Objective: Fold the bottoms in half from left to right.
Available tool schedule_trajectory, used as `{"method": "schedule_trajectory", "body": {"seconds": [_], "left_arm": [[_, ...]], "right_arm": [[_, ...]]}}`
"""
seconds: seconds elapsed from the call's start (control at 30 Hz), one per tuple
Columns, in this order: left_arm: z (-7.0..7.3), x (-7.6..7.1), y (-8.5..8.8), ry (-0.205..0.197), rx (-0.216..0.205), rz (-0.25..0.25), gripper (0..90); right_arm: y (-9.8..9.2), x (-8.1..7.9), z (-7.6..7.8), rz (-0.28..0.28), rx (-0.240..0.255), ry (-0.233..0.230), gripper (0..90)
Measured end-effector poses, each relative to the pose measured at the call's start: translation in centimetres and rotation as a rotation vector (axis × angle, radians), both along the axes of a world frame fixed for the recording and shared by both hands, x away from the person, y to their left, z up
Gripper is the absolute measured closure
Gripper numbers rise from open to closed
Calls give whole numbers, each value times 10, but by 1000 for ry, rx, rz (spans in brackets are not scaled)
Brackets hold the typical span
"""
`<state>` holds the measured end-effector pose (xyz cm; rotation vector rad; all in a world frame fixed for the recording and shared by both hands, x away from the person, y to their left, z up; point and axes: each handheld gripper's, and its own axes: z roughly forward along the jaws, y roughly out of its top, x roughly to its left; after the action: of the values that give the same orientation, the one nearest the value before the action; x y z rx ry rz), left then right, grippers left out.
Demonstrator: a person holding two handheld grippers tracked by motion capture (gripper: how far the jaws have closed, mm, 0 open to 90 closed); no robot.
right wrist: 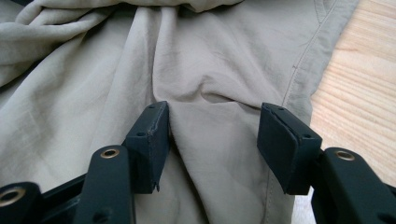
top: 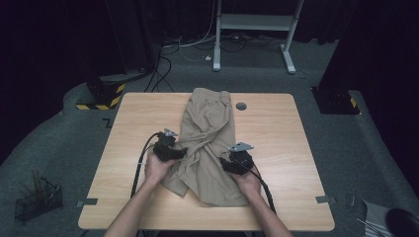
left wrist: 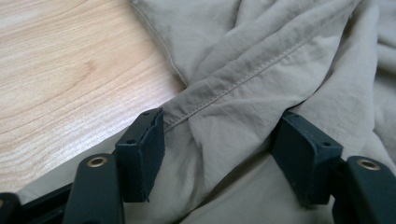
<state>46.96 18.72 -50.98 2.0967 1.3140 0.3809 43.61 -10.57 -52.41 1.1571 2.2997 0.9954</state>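
A tan pair of shorts [top: 207, 143] lies crumpled along the middle of the wooden table [top: 276, 138], waistband at the far end. My left gripper [top: 179, 153] rests on its left edge. In the left gripper view the left gripper [left wrist: 220, 114] stands open, with a stitched fold of the shorts [left wrist: 233, 84] lying between the jaws. My right gripper [top: 226, 163] sits on the garment's right side near the front. In the right gripper view the right gripper [right wrist: 214, 106] is open over a small pucker in the cloth [right wrist: 205, 93], with the shorts' side seam and bare wood just to its right.
A grey round cap [top: 241, 106] is set into the tabletop beside the waistband. On the floor, a wire basket [top: 37, 200] stands at the front left, a white frame stand [top: 254, 22] with cables at the back, and a yellow-black striped base [top: 101, 96] at the back left.
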Motion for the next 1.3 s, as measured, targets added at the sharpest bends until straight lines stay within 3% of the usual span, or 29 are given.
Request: {"method": "schedule_trajectory", "body": {"seconds": [0.07, 0.13, 0.3, 0.37, 0.57, 0.73, 0.87, 1.0, 1.07, 1.1, 1.2, 1.3], "left_arm": [[5, -4, 5, 7, -24, 11, 370], [12, -13, 12, -20, -59, 22, 381], [31, -33, 34, -78, -68, 56, 373], [33, -37, 45, -74, -80, 87, 370], [14, -32, 65, 3, -51, 166, 377], [2, -26, 67, 24, -11, 193, 400], [1, -26, 68, 1, 9, 177, 589], [3, -27, 70, 37, -40, 146, 809], [6, -30, 69, 19, -59, 123, 874], [10, -33, 67, 8, -107, 116, 880], [25, -42, 60, -38, -197, 67, 884], [38, -57, 49, -73, -287, -17, 885]], "right_arm": [[-1, -1, 1, 1, -2, 7, 436], [-2, -4, 3, 5, -12, 23, 438], [-15, -17, 6, -11, 32, 17, 437], [-19, -22, 4, -28, 29, 3, 443], [-20, -24, 0, -39, 4, -2, 442], [-19, -24, 0, -32, 1, -2, 438], [-18, -24, 0, -32, -6, -4, 436], [-18, -24, 0, -31, -7, -6, 436], [-18, -25, 0, -32, -5, -4, 436], [-18, -24, 0, -31, -5, -4, 436], [-19, -24, 0, -30, -4, -2, 435], [-19, -26, 1, -34, -15, -10, 435]]}}
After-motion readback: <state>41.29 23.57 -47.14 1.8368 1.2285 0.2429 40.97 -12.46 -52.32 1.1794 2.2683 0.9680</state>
